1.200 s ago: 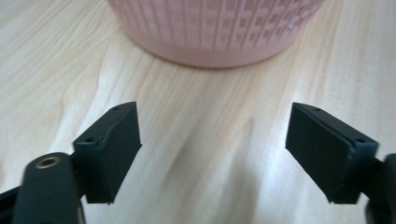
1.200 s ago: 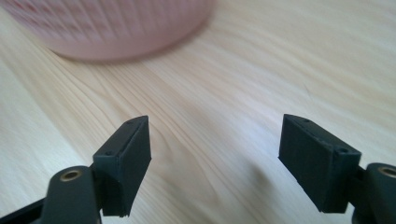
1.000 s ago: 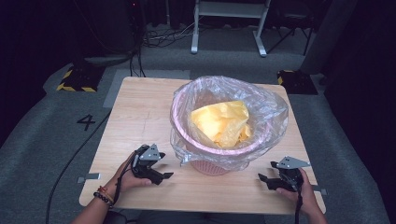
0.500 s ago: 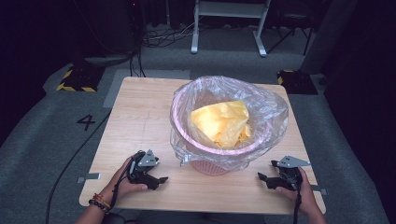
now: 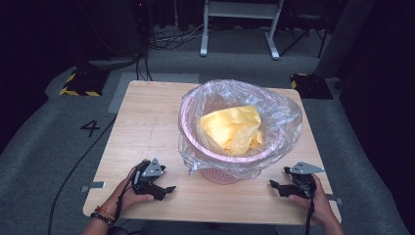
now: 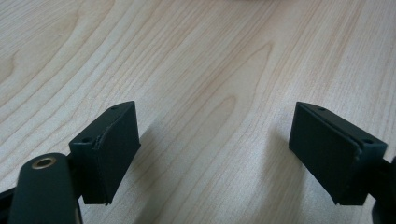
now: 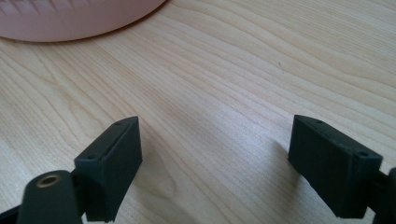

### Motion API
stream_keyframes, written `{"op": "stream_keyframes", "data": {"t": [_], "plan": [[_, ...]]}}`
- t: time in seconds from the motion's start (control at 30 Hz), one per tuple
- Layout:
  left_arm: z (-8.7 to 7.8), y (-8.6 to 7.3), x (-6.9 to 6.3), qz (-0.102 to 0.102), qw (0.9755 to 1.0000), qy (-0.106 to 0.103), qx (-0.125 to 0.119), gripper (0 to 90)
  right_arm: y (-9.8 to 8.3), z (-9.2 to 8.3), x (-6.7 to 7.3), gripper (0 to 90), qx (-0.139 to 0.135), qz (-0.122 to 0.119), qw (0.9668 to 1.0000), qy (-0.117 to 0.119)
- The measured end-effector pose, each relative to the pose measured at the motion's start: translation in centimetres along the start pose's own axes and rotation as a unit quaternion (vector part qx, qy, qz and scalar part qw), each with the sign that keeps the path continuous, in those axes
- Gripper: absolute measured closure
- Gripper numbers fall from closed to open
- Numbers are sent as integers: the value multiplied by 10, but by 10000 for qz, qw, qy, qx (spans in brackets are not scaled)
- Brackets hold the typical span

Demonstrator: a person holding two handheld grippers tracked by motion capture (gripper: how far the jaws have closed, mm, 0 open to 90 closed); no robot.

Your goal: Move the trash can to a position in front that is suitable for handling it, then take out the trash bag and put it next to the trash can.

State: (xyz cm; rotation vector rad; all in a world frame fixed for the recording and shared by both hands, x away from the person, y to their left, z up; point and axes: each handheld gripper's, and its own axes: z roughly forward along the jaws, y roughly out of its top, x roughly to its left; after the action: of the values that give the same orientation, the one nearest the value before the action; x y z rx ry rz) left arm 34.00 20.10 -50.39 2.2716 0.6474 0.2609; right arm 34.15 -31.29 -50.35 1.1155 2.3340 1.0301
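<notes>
A pink basket [image 5: 221, 174] stands on the wooden table [image 5: 147, 122], lined with a clear plastic bag [image 5: 284, 115]. Crumpled yellow material [image 5: 230, 128] lies inside it. My left gripper [image 5: 164, 192] rests low on the table at the front left, held by a hand, jaws pointing right. In the left gripper view its pads [image 6: 109, 149] stand wide apart over bare wood, so the left gripper [image 6: 215, 154] is open and empty. My right gripper [image 5: 275, 186] sits at the front right, jaws pointing left toward the basket. The right gripper [image 7: 215, 163] is open too, with the basket's pink base [image 7: 70, 18] ahead.
A grey floor surrounds the table, marked with a "4" [image 5: 90, 128] at the left. Cables [image 5: 73, 171] trail across it. A white frame [image 5: 240, 22] stands behind the table. Yellow-black striped blocks [image 5: 78, 83] lie at the far corners.
The left gripper has drawn back toward the front edge and settled lower on the table. The right gripper has barely shifted. Both stay open.
</notes>
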Motion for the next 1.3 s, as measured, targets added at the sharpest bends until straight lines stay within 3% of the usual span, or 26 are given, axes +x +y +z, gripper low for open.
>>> {"op": "stream_keyframes", "data": {"t": [0.17, 0.9, 1.27, 1.3], "plan": [[0, 0, 3, 87, 9999, -102, 1, 159, 1, 1, 0, 171, -4, 13, 10000, -1], [0, 0, 4, 87, 9999, -118, 3, 158, 1, 1, 0, 171, -6, 12, 10000, -3], [3, 3, 7, -34, 10000, 53, 19, 152, 1, 1, 0, 171, -4, 21, 10000, -10], [3, 4, 8, -45, 10000, 69, 31, 152, 0, 0, 0, 208, -37, 78, 9999, -91]]}}
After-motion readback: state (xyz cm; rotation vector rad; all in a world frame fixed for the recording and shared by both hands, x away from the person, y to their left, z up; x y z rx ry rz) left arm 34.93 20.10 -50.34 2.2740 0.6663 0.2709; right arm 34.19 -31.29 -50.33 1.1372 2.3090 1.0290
